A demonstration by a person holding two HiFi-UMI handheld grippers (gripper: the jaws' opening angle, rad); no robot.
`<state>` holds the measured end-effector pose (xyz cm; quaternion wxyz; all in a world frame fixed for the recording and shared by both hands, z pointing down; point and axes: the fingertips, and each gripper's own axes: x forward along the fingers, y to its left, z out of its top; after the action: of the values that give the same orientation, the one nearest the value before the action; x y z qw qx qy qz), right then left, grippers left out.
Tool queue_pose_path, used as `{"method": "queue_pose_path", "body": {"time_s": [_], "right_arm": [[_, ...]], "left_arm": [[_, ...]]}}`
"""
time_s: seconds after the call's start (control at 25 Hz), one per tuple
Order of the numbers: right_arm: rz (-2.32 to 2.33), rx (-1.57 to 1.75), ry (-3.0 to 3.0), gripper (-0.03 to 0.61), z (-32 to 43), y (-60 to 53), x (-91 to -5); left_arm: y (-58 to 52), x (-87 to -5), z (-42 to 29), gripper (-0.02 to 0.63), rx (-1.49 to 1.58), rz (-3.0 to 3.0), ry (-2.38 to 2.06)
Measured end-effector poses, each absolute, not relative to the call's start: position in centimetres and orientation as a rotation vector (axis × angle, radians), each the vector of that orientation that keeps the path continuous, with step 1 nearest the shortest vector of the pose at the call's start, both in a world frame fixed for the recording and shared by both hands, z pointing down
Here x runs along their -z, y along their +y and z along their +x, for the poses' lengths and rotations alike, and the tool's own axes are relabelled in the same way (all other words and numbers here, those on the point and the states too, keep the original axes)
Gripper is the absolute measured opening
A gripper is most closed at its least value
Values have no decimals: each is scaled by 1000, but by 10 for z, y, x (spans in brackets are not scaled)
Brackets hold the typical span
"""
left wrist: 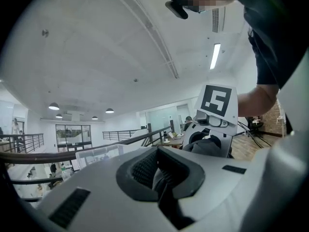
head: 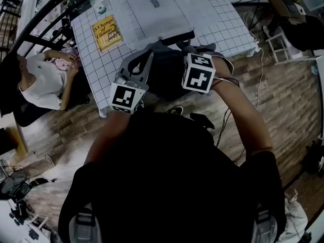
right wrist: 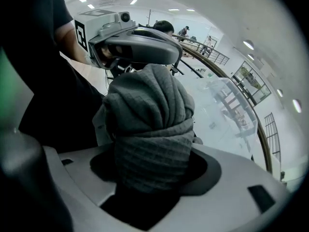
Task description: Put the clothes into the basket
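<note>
1. Grey garment point(right wrist: 147, 115): soft waffle-knit cloth, bunched into a thick twist. It hangs in the air between the two tools, at the near edge of the table point(head: 223, 29), and is not in the basket yet.
2. Handling guess: light, limp, not fragile, not slippery. It will sag and trail, so loose ends could catch on the basket rim. Best hold is on a thick gathered fold, not a thin edge.
3. Right tool point(right wrist: 149, 173): clenched on a fat wad of the garment, which fills the gap between the jaws.
4. Left tool point(left wrist: 161, 178): jaws nearly together, pinching a thin fold of the same garment.
5. Pose: both forearms reach forward and the tools sit close together. The left tool points roughly level at the right one; the right tool tips downward.
6. Clear plastic basket point(head: 126, 14) sits on the table just beyond the tools, beside a yellow book point(head: 107, 33).
7. Next, probably: carry the garment forward over the rim, then let go.
</note>
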<state>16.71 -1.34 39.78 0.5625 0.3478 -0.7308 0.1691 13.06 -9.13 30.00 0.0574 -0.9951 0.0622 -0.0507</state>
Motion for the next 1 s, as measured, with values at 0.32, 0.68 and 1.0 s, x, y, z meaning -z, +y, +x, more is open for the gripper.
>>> {"method": "queue_pose_path", "body": {"time_s": [0.32, 0.68, 1.0], "right_arm": [[769, -325, -1746, 308, 179, -13, -375], [759, -240, -1719, 310, 205, -39, -353], [788, -196, -1720, 310, 227, -78, -333]], "left_arm": [[-83, -276, 142, 3, 107, -2985, 316], [-104, -252, 162, 3, 75, -2974, 392], [-139, -220, 187, 3, 39, -2971, 415]]}}
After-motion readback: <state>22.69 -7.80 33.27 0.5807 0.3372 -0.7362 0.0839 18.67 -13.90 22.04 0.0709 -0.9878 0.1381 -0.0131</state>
